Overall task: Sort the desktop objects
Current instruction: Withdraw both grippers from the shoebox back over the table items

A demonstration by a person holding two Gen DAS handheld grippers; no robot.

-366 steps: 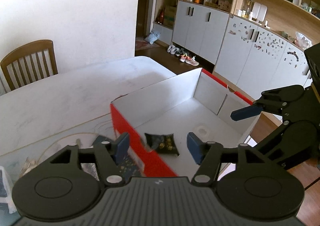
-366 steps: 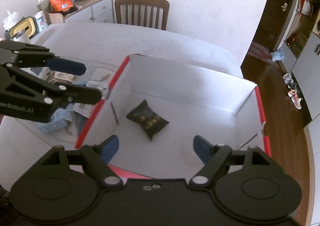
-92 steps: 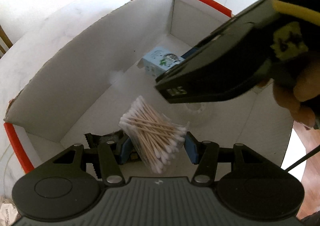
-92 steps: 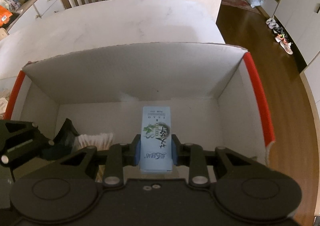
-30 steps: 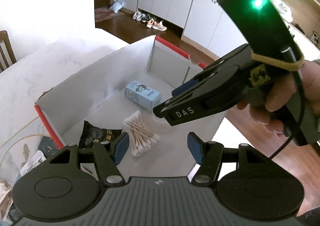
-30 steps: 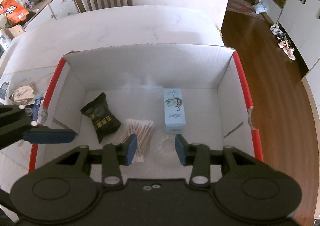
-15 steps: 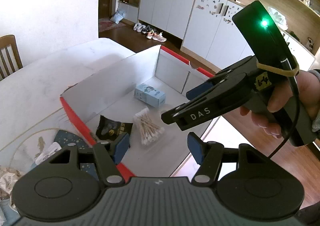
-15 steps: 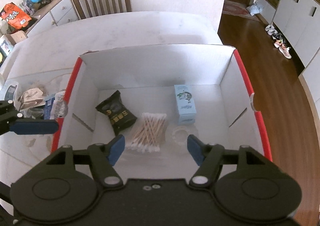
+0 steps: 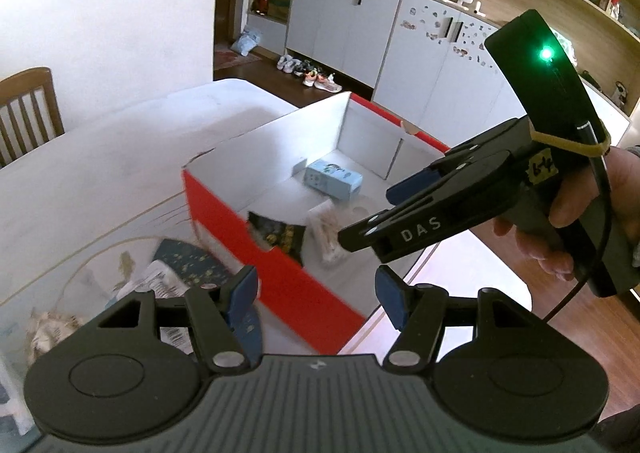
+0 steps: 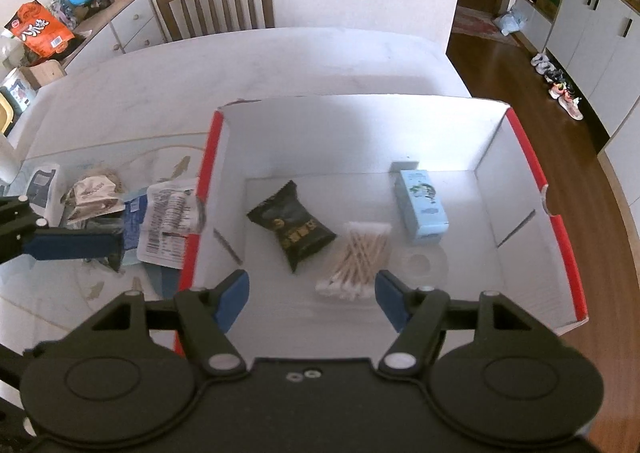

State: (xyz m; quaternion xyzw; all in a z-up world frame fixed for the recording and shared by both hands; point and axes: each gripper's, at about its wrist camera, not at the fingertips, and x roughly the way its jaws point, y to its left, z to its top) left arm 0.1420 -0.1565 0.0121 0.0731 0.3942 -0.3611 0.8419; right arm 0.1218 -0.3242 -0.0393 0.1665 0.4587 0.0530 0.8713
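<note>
A white box with red rims (image 10: 532, 169) (image 9: 280, 265) stands on the table. In it lie a black snack packet (image 10: 292, 231) (image 9: 278, 237), a bag of cotton swabs (image 10: 358, 253) (image 9: 326, 231), a light blue carton (image 10: 420, 205) (image 9: 332, 179) and a clear tape roll (image 10: 420, 263). My right gripper (image 10: 312, 299) is open and empty above the box's near side. My left gripper (image 9: 316, 291) is open and empty above the box's left rim. Loose packets (image 10: 168, 221) (image 9: 172, 277) lie left of the box.
The table is white marble with a glass mat (image 10: 48, 285) under the loose items. A wooden chair (image 10: 216, 1) stands at the far side. A sideboard (image 10: 100, 25) with clutter is at the far left. The floor drops off past the right table edge (image 10: 460, 73).
Both grippers have drawn back and up from the box. The left gripper has shifted left, over the box's red rim and the loose packets. The box contents lie still.
</note>
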